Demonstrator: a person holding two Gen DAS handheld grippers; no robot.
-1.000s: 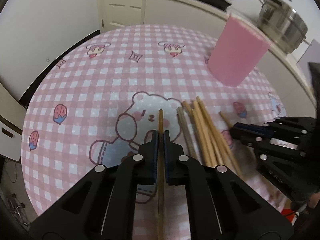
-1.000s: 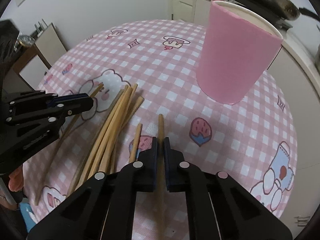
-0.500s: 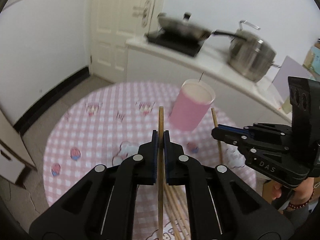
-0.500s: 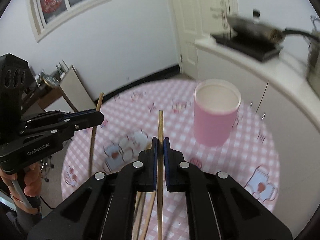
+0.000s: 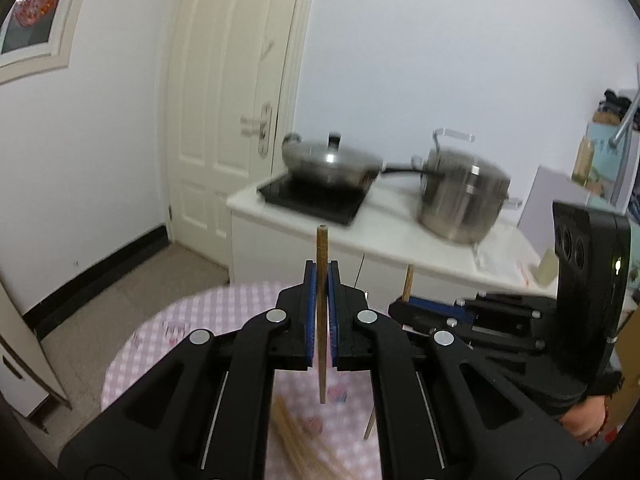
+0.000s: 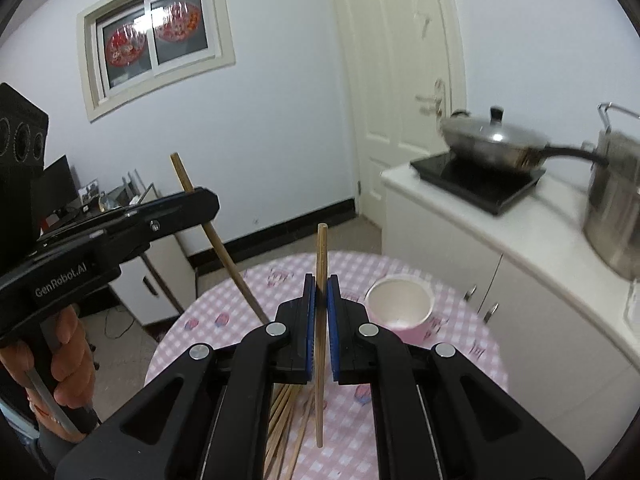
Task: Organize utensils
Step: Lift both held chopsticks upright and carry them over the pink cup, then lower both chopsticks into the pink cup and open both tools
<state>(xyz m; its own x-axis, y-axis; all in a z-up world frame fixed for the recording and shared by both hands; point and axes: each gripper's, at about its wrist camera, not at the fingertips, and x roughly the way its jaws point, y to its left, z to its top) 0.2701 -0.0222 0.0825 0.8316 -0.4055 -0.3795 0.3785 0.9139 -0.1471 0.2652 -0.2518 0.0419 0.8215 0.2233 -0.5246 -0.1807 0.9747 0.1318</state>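
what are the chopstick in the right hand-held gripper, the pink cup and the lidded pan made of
Chopstick: looks like bare wood or bamboo, with a matt tan surface and faint grain.
Pink cup: probably paper or thin plastic, with a matt pink outside, a plain white inside and a thin rim; the look leaves it open.
Lidded pan: metal, likely steel or aluminium, with a shiny grey lid that shows a highlight, and a dark knob.

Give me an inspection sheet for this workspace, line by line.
Surface: round table under a pink checked cloth.
Job's things: empty pink cup upright; loose chopsticks lying on the cloth.
Clutter: nothing seen.
Tongs: left tongs shut on one chopstick; right tongs shut on another chopstick; both lifted above the table.
Cables: one on the floor.
Surroundings: counter, lidded pan, steel pot, door, window.
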